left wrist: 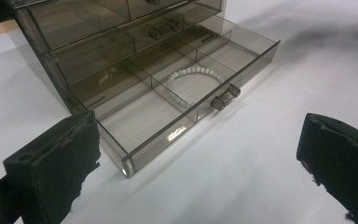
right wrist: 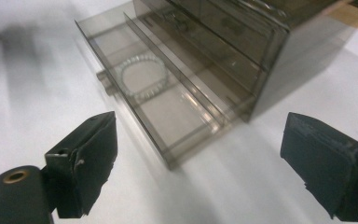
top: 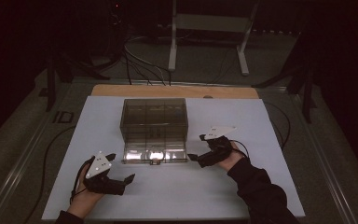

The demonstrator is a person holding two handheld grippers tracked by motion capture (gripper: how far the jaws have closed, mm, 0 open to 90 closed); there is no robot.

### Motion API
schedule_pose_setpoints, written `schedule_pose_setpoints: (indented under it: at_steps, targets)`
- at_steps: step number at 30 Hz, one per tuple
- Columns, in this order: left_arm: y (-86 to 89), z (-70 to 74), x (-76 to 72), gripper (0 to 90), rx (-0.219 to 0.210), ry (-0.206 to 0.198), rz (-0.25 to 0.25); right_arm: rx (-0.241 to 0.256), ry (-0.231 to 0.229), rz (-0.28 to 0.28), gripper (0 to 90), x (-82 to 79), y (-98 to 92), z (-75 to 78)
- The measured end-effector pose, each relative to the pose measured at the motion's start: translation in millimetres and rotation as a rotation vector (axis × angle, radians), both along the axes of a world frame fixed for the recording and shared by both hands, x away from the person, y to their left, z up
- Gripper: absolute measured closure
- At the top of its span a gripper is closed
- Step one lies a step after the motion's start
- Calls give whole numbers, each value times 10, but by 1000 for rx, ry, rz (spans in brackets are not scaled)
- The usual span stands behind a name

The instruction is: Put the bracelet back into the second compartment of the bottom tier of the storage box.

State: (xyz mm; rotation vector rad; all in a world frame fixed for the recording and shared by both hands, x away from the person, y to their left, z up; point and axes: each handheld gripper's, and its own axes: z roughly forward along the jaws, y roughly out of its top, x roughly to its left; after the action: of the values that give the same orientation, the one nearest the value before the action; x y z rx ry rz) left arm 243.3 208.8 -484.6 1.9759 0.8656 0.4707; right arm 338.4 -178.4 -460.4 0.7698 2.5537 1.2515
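A smoky, see-through drawer box (top: 154, 122) is stood on the white table top (top: 242, 191), toward its far middle, and its bottom drawer (left wrist: 186, 100) is seen pulled out toward the person. The drawer is split by clear partitions into compartments, and a ring-shaped bracelet of pale beads (left wrist: 192, 85) is laid flat in the middle front compartment, just behind the small round knob (left wrist: 226, 97) on the drawer's front wall. In the right gripper view the same bracelet (right wrist: 143, 75) is shown lying in that compartment, untouched. The upper drawers are kept pushed in. The left gripper (top: 120, 170) is held low over the table, near the drawer's front left corner but apart from it; its jaws are spread wide, with nothing between them but bare table top. The right gripper (top: 196, 147) is held just beside the drawer's front right corner, its jaws likewise spread wide and nothing pinched. Whether its nearer jaw is touching the drawer's side wall cannot be told from these views.
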Motion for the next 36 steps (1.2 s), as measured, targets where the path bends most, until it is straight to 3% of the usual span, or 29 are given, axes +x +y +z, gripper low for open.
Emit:
schedule_pose_setpoints:
  at_steps: [25, 36]
  targets:
    - [4, 1, -4, 0, -3, 0, -4, -3, -24, -101, 112, -275, -670, -181]
    - [-1, 0, -3, 0, -1, 1, -4, 11, -31, -116, 116, -427, -827, -245]
